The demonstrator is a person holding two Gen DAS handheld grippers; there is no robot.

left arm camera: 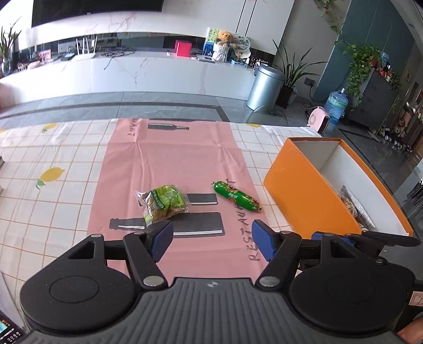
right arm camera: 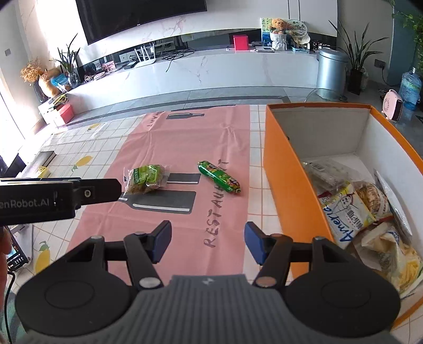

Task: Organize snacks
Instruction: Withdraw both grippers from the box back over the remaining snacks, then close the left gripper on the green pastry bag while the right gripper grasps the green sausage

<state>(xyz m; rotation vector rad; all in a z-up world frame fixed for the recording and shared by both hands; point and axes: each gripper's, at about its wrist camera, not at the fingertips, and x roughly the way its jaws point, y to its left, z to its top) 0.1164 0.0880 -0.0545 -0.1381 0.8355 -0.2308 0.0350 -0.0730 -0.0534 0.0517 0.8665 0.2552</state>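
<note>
Behind our table runs a long white marble counter under a dark screen, with a silver bin and potted plants at its right end. We work on a grid-patterned tablecloth printed with lemons, and a pink placemat with bottle silhouettes lies across its middle.

To our right stands an orange box, open at the top, white inside. From the right wrist view we see several snack packets piled at its near end, among them a white and yellow bag with blue lettering.

Two snacks lie on the placemat, near each other but apart. We see the green biscuit packet ahead of our left gripper, just beyond its left blue pad and slightly left of the gap between the pads. The green sausage stick lies diagonally farther right, ahead of the right-hand pad, between the biscuit packet and the box.

Our left gripper is spread wide with nothing between its pads, hovering low over the near part of the placemat. Our right gripper is likewise spread wide and grasps nothing; it sits over the placemat's near right edge, just beside the box's orange wall, with both snacks well ahead of it. From the right wrist view, the left gripper's black finger reaches in from the left, its tip just beside the biscuit packet.
</note>
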